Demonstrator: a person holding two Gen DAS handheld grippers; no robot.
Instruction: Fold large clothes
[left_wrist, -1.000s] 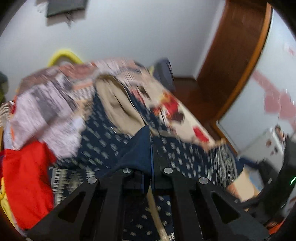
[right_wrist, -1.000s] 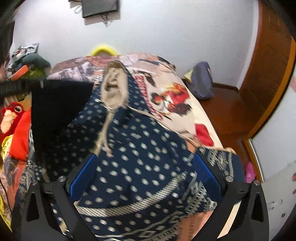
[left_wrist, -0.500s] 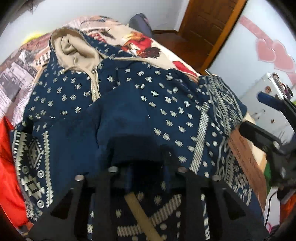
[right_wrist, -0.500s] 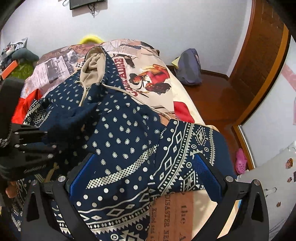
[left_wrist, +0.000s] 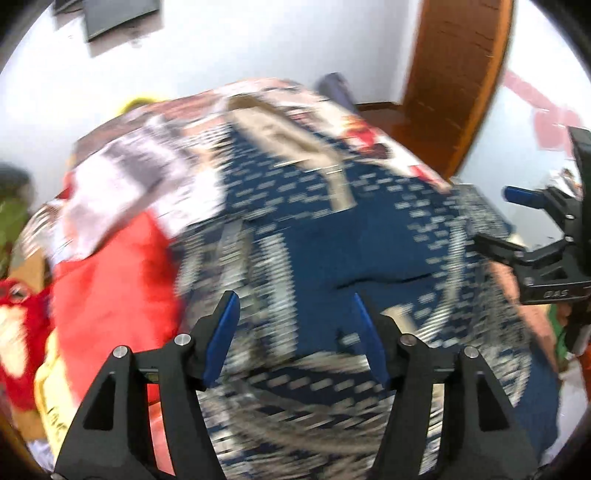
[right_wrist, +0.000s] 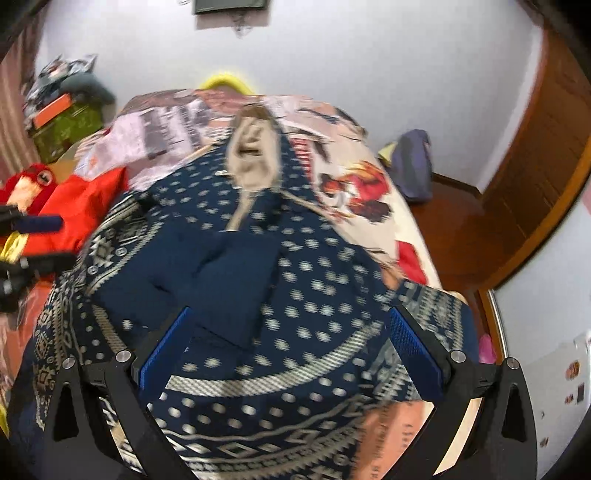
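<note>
A large navy hoodie (right_wrist: 295, 280) with a cream dot and band pattern lies spread on the bed, its beige-lined hood (right_wrist: 253, 162) at the far end. One plain navy flap (right_wrist: 229, 269) is folded over its middle. The hoodie also fills the blurred left wrist view (left_wrist: 332, 251). My left gripper (left_wrist: 295, 332) is open and empty above the hoodie's near part. My right gripper (right_wrist: 288, 343) is open wide and empty above the hem. The right gripper shows at the right edge of the left wrist view (left_wrist: 546, 240).
The bed carries a printed cover (right_wrist: 354, 184). A red cloth (right_wrist: 85, 206) and a red plush toy (right_wrist: 26, 184) lie at its left side. A purple bag (right_wrist: 413, 166) sits on the wooden floor by the brown door (right_wrist: 539, 155). A green box (right_wrist: 62, 129) stands far left.
My left gripper has let go of the navy flap, opened, and swung back and left. The flap now lies folded on the hoodie. My right gripper stayed open and drew back slightly.
</note>
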